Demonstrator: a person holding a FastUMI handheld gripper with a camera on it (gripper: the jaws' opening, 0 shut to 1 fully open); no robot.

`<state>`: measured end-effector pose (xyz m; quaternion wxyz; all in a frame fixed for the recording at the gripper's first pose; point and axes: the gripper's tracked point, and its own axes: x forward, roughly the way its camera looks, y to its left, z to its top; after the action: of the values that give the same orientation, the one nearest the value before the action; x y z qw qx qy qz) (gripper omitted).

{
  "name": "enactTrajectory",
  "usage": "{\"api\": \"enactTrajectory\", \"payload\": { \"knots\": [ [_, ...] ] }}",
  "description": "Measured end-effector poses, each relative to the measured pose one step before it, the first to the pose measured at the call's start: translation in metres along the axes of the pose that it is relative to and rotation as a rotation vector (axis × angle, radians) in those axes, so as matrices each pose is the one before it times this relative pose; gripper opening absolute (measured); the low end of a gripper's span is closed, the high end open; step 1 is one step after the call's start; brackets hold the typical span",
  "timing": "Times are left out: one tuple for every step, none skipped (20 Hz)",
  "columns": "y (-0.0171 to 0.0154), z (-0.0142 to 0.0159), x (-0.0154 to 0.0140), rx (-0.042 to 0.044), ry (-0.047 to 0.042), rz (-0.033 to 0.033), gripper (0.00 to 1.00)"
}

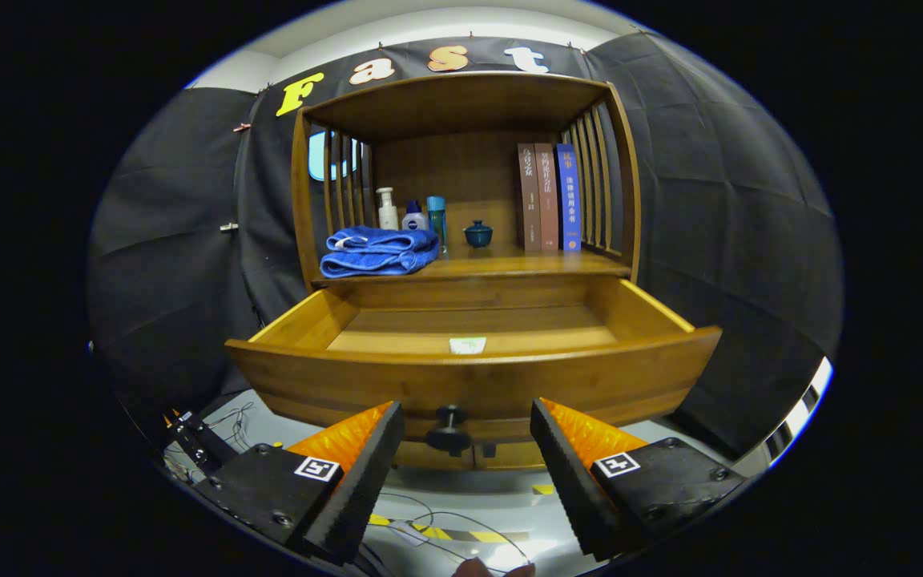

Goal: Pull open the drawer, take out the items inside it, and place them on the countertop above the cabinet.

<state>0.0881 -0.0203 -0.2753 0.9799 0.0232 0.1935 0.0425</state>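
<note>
The drawer (473,377) stands pulled out just beyond the gripper (467,433), whose jaws are spread wide and empty, with the knob (449,430) between them. Next comes reaching over the front for the one small packet (467,345) inside. The countertop (509,264) above holds three books (548,198), three bottles (412,216), one towel (379,251) and one pot (477,233).

Wooden drawer (473,377) pulled open, small white item (467,345) inside near front.
</note>
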Motion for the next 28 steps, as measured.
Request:
{"api": "enactTrajectory", "payload": {
  "knots": [
    [-0.00477,0.00957,0.00325,-0.01397,0.01740,-0.01413,0.99],
    [-0.00731,0.00552,0.00246,-0.02159,0.03860,-0.02548,0.99],
    [-0.00747,0.00599,0.00355,-0.02306,0.04253,-0.01614,0.99],
    [0.00037,0.01632,0.00597,0.00278,0.00514,0.00927,1.00],
    [-0.00050,0.01611,0.00506,0.01471,-0.00748,0.00430,1.00],
    [0.00066,0.01301,0.00427,0.00546,0.00050,0.01590,1.00],
    [-0.00002,0.00918,0.00704,0.00743,0.00783,0.00636,1.00],
    [-0.00071,0.00587,0.00983,0.00074,0.01870,0.00735,1.00],
    [-0.00079,0.00267,0.01208,-0.00634,0.02848,0.00289,1.00],
    [-0.00083,0.00323,0.01180,-0.00501,0.02433,-0.00441,1.00],
    [-0.00152,0.00336,0.01431,-0.01875,0.02081,-0.00348,1.00],
    [-0.00164,-0.00148,0.01485,-0.02593,0.03135,-0.00992,1.00],
    [-0.00097,-0.00472,0.01320,-0.01971,0.04329,-0.00518,1.00],
    [0.00235,-0.00605,0.01335,-0.00952,0.04951,-0.00005,1.00],
    [0.00399,-0.00621,0.01158,-0.00018,0.04828,0.00684,1.00],
    [0.00414,-0.00709,0.00929,-0.01052,0.05412,0.00422,1.00],
    [0.00119,-0.00567,0.01024,-0.01203,0.03810,-0.00847,1.00],
    [0.00247,-0.00736,0.01221,-0.02236,0.03857,-0.00790,0.99],
    [0.00171,-0.00544,0.01239,-0.01908,0.03873,-0.00534,0.99],
    [0.00413,-0.00420,0.00891,-0.00323,0.03452,0.00588,0.99],
    [0.00564,-0.00326,0.00996,-0.00182,0.02965,0.01436,0.99],
    [0.00464,-0.00230,0.00875,0.00352,0.02371,0.00766,0.99],
    [0.00203,-0.00099,0.00718,-0.01120,0.02074,-0.00485,1.00],
    [0.00067,-0.00106,0.00561,-0.01519,0.01803,-0.01077,0.99],
    [0.00194,-0.00051,0.00634,-0.00527,0.01899,-0.00550,0.99],
    [0.00361,-0.00248,0.00455,0.00121,0.02513,0.00275,0.99],
    [0.00365,-0.00006,0.00374,0.00411,0.01769,0.00930,0.99],
    [0.00479,0.00148,0.00424,0.00630,0.00946,0.01758,1.00]
  ]
}}
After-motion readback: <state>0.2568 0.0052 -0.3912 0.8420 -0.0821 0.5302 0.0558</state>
